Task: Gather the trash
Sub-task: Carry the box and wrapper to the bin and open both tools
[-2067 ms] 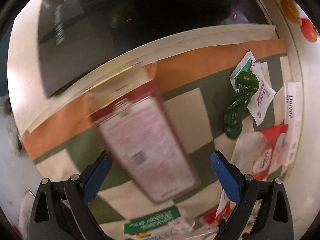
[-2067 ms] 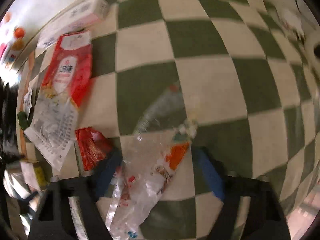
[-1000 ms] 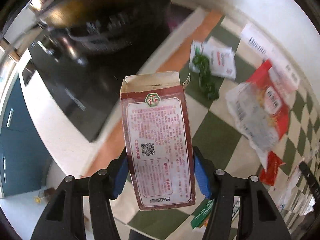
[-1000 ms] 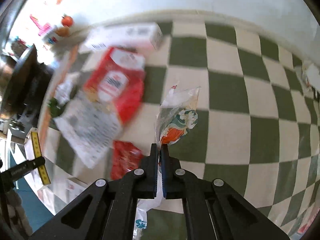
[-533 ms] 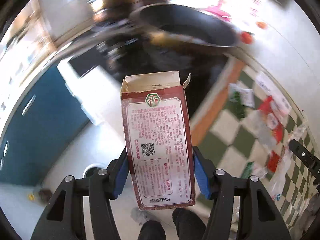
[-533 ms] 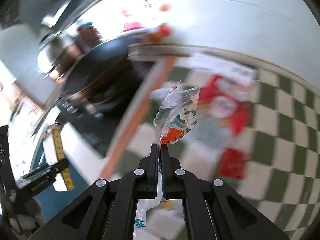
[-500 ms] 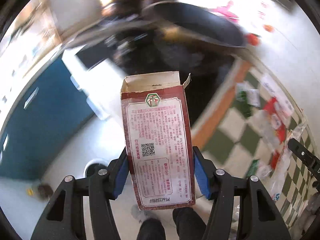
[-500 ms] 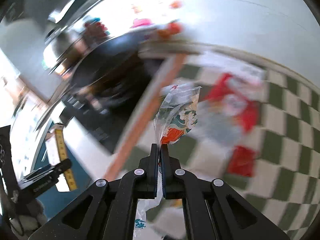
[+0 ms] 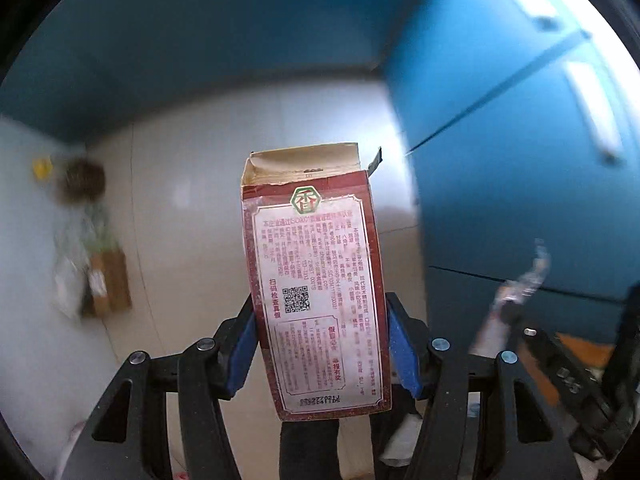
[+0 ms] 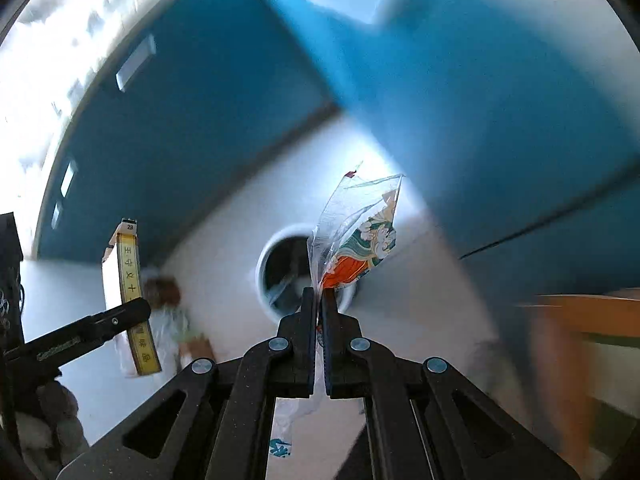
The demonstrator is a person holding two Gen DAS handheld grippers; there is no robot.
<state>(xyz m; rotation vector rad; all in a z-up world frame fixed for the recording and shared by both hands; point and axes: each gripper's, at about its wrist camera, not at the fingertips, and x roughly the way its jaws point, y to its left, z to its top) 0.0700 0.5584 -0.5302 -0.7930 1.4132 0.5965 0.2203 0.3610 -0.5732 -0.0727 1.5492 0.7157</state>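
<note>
Carrying two pieces of trash toward the bin [image 10: 280, 276], both grippers are seen above a pale floor [image 9: 192, 208] edged by blue cabinets [image 9: 520, 160]. The left gripper [image 9: 320, 344] is clamped on the lower half of a red carton [image 9: 316, 276], which stands upright between the blue pads [image 9: 402, 354] with its torn, open top pointing away from the jaws. The right gripper [image 10: 319, 304] is pinched tight on a clear wrapper [image 10: 356, 236], whose printed upper part flares above the jaws while its tail hangs below them.

The bin, a white-rimmed round opening, is seen just beyond the right jaws and partly hidden by the wrapper. A good drop is judged to call for each gripper being brought squarely over that opening before its jaws are loosened, the light wrapper low and close so that it is not carried past the rim, the carton tipped mouth-down or released flat.

Left of the bin, blurred litter and a brown box [image 10: 196, 346] lie on the floor; what they are cannot be told. An orange-edged counter [image 10: 580, 312] juts in at the right of the right jaws.
</note>
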